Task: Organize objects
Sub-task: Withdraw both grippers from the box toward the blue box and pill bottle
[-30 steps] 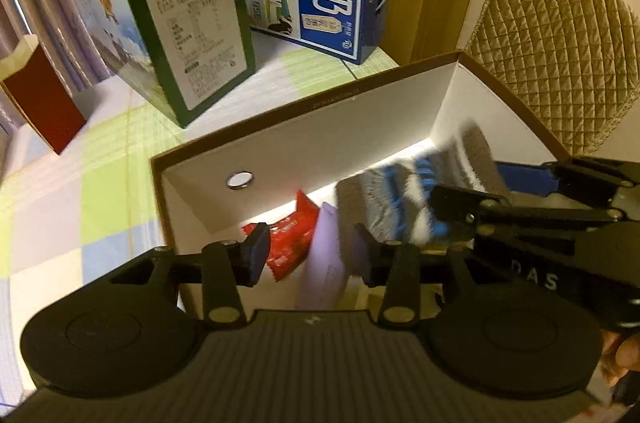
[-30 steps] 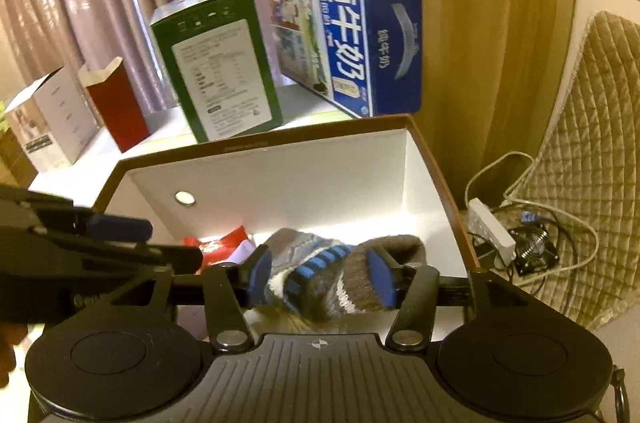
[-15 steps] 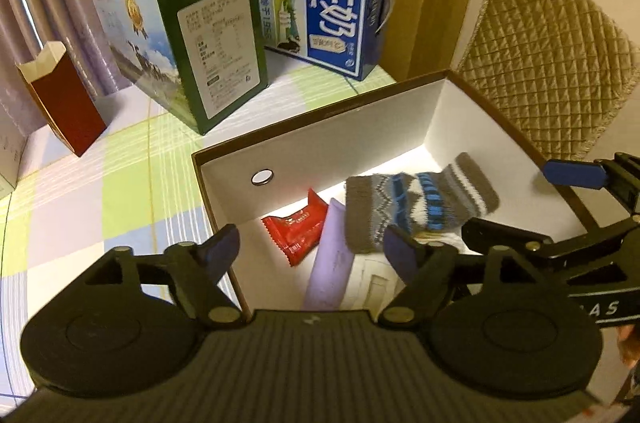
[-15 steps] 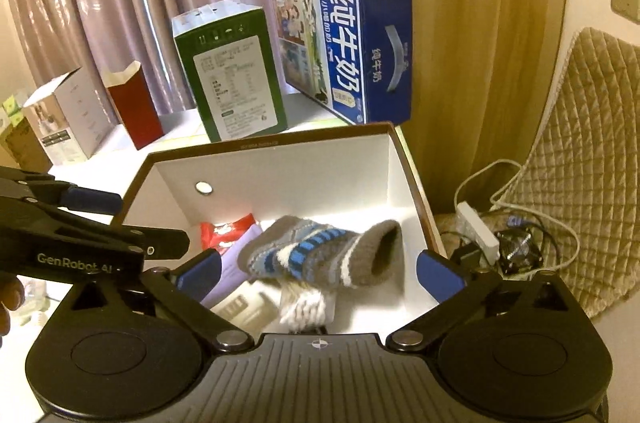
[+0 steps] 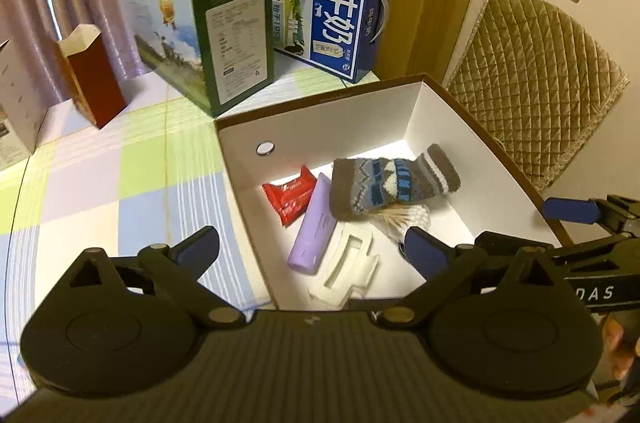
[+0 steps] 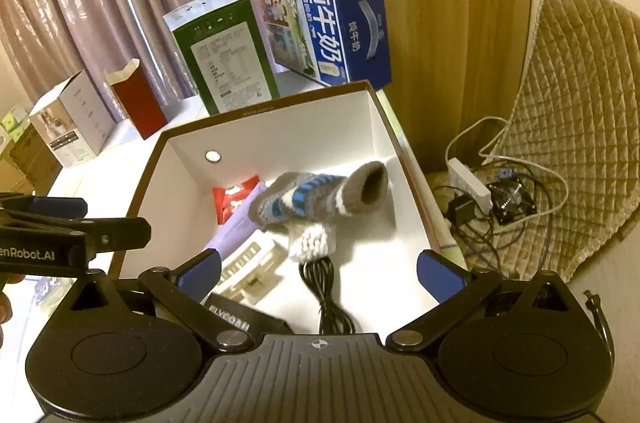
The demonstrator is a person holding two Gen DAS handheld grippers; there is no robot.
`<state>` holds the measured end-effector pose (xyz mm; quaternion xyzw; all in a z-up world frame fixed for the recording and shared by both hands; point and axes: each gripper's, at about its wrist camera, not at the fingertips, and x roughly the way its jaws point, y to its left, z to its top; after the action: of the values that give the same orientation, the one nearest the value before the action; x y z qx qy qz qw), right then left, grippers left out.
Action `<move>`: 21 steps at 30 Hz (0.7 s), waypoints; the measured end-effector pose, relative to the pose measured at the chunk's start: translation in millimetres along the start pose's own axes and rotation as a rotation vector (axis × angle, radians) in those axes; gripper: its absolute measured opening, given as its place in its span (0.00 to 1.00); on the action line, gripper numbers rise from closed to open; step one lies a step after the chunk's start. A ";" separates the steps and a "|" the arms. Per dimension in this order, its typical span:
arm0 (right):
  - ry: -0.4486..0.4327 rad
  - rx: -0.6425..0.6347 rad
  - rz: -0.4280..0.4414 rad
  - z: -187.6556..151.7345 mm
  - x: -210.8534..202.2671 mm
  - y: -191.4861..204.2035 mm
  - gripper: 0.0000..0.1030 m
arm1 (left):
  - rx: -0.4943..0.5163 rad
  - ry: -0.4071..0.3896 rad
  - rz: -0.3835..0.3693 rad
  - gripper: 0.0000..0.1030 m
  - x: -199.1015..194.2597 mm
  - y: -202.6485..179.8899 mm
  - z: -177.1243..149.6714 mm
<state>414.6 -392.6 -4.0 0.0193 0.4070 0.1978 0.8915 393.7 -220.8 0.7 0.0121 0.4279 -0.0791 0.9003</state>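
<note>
Inside the box point(image 5: 472, 127), w/ its white walls and brown rim, the sock point(image 5: 394, 185) is seen lying loose toward the far wall, held by nothing. Next to the sock, on the side nearer the box's round wall hole, a purple tube point(image 5: 314, 227) and a red snack packet point(image 5: 290, 197) are seen; below the sock, nearer the cameras, a white plastic insert point(image 5: 350, 267) and a cotton-swab bundle point(image 5: 408, 215). A black cable point(image 6: 326, 297) is visible in the right wrist view, nearer the camera than the sock.

Left hand-held gripper point(image 5: 314, 249): fingers spread wide, nothing between them, hovering above the box's near-left corner. Right hand-held gripper point(image 6: 320, 269): likewise wide apart and empty, above the box's near edge.

Judged step: sock drop-off looks done; both tools are free for another item. Nothing loose is seen on the tabletop point(image 5: 100, 183) beside the box, only upright cartons behind it, so the next target can't be told. Next move prob. calls for clearing the box rim, then a fresh approach w/ fingers kept apart.
</note>
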 end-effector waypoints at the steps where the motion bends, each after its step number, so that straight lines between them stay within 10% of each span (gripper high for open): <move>1: 0.001 -0.002 -0.001 -1.7 -2.8 1.1 0.98 | -0.004 0.001 0.002 0.95 -3.5 0.0 -2.5; 21: 0.009 -0.020 0.001 -38.5 -46.8 32.6 0.98 | -0.007 0.008 0.009 0.95 -61.5 0.2 -57.3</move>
<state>347.8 -384.7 10.3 0.0097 0.4088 0.2024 0.8898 311.5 -207.3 11.9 0.0111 0.4316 -0.0737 0.8990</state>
